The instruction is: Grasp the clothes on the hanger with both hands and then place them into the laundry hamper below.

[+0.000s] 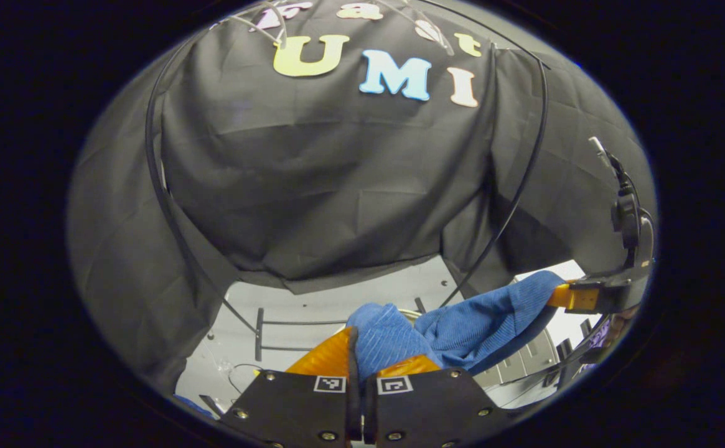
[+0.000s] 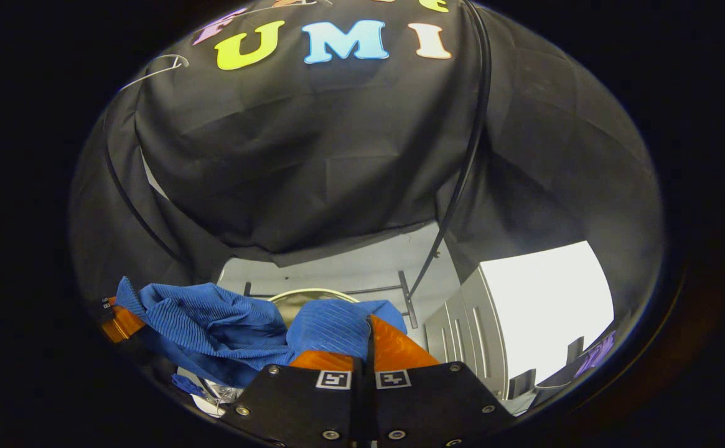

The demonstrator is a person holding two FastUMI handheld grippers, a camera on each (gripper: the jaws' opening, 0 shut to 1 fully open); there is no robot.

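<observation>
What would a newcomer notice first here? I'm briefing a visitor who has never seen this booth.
The blue ribbed garment, stretched between both claws. The left claw pinches one end at the bottom of the left gripper view; the right claw pinches the other. Behind hangs the black cloth wall.

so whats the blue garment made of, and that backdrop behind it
The blue garment looks like a soft ribbed knit, matte, judging by fine parallel ridges and loose folds. The backdrop seems a thin woven cloth, matte black with a slight sheen, showing creases and fold lines. Exact fibres cannot be told.
</observation>
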